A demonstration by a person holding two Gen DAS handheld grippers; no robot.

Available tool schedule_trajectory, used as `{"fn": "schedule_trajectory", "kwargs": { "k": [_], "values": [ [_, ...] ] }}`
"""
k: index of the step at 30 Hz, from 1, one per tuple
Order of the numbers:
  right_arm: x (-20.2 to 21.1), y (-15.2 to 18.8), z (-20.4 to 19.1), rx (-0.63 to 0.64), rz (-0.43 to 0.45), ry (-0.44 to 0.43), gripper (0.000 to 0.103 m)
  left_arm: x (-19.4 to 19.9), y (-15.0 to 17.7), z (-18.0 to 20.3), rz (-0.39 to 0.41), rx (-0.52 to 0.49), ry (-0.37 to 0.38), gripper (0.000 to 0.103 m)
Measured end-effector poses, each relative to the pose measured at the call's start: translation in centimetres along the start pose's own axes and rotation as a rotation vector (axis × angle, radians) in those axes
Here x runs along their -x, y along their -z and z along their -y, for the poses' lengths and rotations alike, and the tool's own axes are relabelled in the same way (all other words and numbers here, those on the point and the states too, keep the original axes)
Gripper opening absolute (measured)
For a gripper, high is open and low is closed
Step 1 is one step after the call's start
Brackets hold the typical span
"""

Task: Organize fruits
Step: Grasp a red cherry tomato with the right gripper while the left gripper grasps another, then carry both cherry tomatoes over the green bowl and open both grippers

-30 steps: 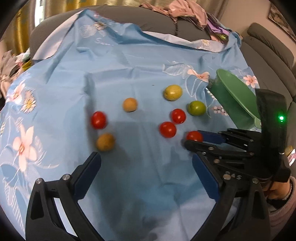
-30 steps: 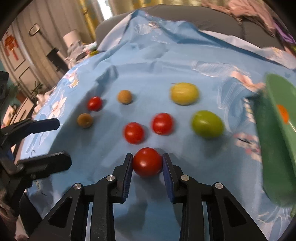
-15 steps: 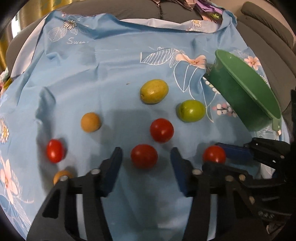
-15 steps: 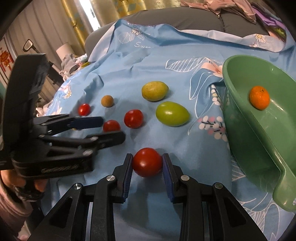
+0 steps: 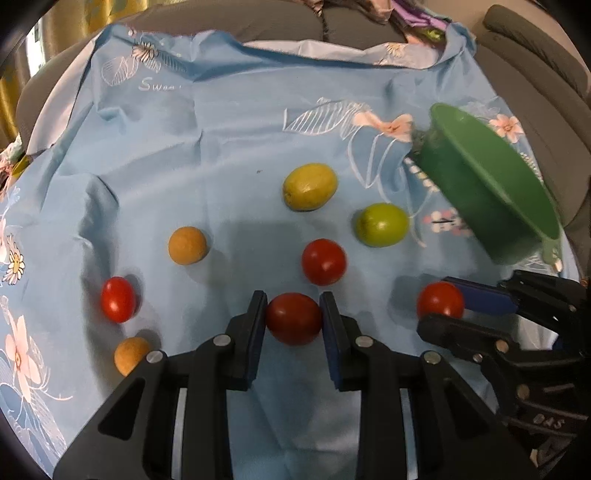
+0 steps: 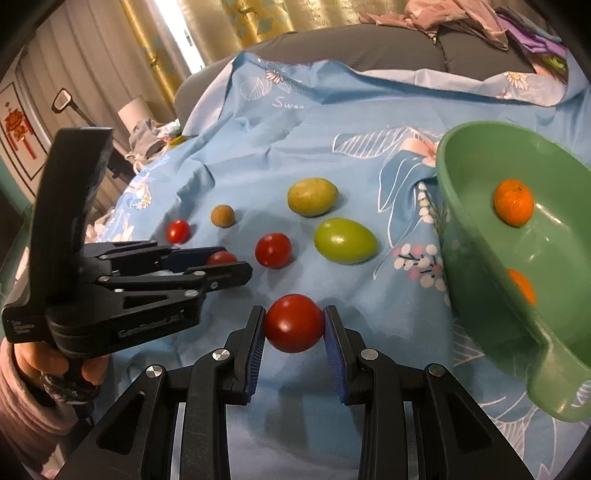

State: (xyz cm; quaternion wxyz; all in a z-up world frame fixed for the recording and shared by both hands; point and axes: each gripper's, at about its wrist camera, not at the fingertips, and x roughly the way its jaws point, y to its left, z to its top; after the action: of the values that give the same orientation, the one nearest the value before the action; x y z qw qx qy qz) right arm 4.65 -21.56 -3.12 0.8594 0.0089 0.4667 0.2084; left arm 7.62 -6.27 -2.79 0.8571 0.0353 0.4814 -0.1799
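Note:
My left gripper (image 5: pixel 293 319) is shut on a red tomato (image 5: pixel 293 318) that rests on the blue cloth; it also shows in the right wrist view (image 6: pixel 218 264). My right gripper (image 6: pixel 294 325) is shut on another red tomato (image 6: pixel 293 323), seen in the left wrist view (image 5: pixel 439 303) at the right. A green bowl (image 6: pixel 461 229) stands at the right with two oranges (image 6: pixel 513 202) inside. On the cloth lie two more red tomatoes (image 5: pixel 324 261), a yellow-green fruit (image 5: pixel 309 186), a green fruit (image 5: pixel 382 224) and two small tan fruits (image 5: pixel 187 245).
The blue flowered cloth (image 5: pixel 221 122) covers a grey sofa (image 5: pixel 535 55). Clothes (image 6: pixel 461 18) lie heaped on the sofa back. A curtain (image 6: pixel 221 29) and clutter (image 6: pixel 147 133) stand at the far left.
My left gripper moved forward around the red tomato and shut on it. My right gripper, still holding its tomato, shifted slightly and the bowl's inside came more into view.

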Motion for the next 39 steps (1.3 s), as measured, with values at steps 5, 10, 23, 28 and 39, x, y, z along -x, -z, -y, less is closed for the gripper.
{"fn": "schedule_trajectory", "kwargs": {
  "k": [5, 10, 23, 28, 39],
  "values": [
    [1.8, -0.3, -0.2, 0.0, 0.048, -0.003, 0.033, 2.7, -0.2, 1.1, 0.046, -0.016, 0.022, 0.029],
    [4.4, -0.7, 0.1, -0.008, 0.123, 0.003, 0.033, 5.2, -1.3, 3.3, 0.105, -0.068, 0.055, 0.029],
    [9.8, -0.2, 6.8, -0.144, 0.263, 0.133, 0.033, 4.0, -6.1, 13.3, 0.14, -0.278, 0.153, 0.029],
    [9.9, 0.1, 9.3, -0.186, 0.259, 0.182, 0.033, 2.5, -6.9, 15.7, 0.123, -0.324, 0.158, 0.029],
    [9.3, 0.4, 11.1, -0.231, 0.226, 0.215, 0.034, 0.9, -7.1, 16.6, 0.11, -0.34, 0.086, 0.044]
  ]
}}
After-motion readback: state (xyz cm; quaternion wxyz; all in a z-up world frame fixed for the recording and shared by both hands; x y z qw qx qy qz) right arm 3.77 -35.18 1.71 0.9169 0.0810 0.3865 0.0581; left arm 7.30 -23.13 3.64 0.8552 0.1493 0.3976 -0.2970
